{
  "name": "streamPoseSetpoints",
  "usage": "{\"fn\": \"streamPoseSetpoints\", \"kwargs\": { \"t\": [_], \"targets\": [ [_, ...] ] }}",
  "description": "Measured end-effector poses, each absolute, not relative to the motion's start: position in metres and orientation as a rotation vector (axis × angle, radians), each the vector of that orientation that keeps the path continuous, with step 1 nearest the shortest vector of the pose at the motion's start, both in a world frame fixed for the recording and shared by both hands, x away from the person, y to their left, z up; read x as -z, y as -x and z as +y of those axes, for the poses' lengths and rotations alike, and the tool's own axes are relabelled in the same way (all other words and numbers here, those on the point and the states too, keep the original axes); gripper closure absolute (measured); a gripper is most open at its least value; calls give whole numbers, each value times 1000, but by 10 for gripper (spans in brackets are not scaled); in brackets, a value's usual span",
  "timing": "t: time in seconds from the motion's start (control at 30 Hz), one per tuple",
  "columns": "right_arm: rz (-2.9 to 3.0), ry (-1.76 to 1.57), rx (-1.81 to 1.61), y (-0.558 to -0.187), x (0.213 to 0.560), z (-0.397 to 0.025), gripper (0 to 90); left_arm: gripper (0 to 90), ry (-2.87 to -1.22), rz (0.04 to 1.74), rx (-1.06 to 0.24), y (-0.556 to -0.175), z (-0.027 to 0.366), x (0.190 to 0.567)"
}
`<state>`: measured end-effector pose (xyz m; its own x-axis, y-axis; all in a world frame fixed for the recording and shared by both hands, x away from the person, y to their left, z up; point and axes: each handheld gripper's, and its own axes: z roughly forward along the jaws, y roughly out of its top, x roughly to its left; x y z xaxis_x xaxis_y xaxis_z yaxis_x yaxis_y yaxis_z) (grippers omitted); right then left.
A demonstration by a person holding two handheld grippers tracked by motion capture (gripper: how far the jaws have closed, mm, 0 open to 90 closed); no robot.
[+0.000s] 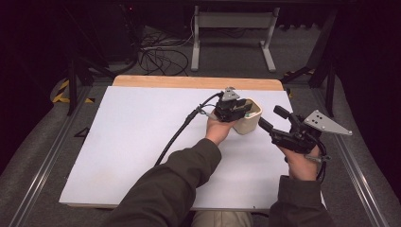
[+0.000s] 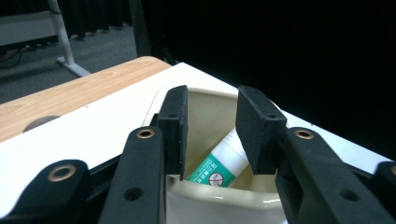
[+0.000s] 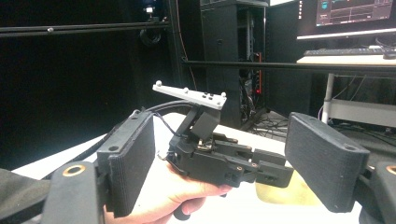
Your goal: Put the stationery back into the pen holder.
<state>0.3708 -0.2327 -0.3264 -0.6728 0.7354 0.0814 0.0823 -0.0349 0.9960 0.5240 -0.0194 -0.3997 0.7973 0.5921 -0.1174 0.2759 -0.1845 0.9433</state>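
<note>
A cream container [image 1: 250,124] stands on the white board [image 1: 137,142], right of centre. Inside it lies a white tube with a green label [image 2: 220,164], leaning against the far wall. My left gripper [image 1: 243,108] sits at the container's mouth, open, with its jaws [image 2: 212,100] dipping inside to either side of the tube's upper end without touching it. My right gripper [image 1: 273,119] hovers just right of the container, open wide and holding nothing. In the right gripper view its jaws [image 3: 222,126] frame the left hand, the left gripper [image 3: 224,161] and the container [image 3: 280,190].
A bare wooden strip [image 1: 198,82] runs along the board's far edge. The left gripper's black cable [image 1: 177,133] trails across the board toward the person. Beyond the table stand a white desk frame [image 1: 231,28] and loose floor cables [image 1: 158,54]. Metal rails [image 1: 359,175] flank the table.
</note>
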Motion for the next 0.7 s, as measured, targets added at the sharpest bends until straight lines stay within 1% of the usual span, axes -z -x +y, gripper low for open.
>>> {"fn": "streamPoseSetpoints", "kwargs": {
  "t": [0.2,0.4,0.53,0.7],
  "targets": [
    [1762,-860,-1757,-371,327,-232,252,598,-1768,672,-324,-524,-17,397],
    [1765,-862,-1753,-372,327,-231,250,518,-1764,665,-329,-521,-16,390],
    [1765,-860,-1752,-371,327,-230,250,490,-1765,660,-326,-519,-14,388],
    [1765,-866,-1750,-372,327,-231,245,402,-1770,643,-332,-516,-13,384]
  ]
}}
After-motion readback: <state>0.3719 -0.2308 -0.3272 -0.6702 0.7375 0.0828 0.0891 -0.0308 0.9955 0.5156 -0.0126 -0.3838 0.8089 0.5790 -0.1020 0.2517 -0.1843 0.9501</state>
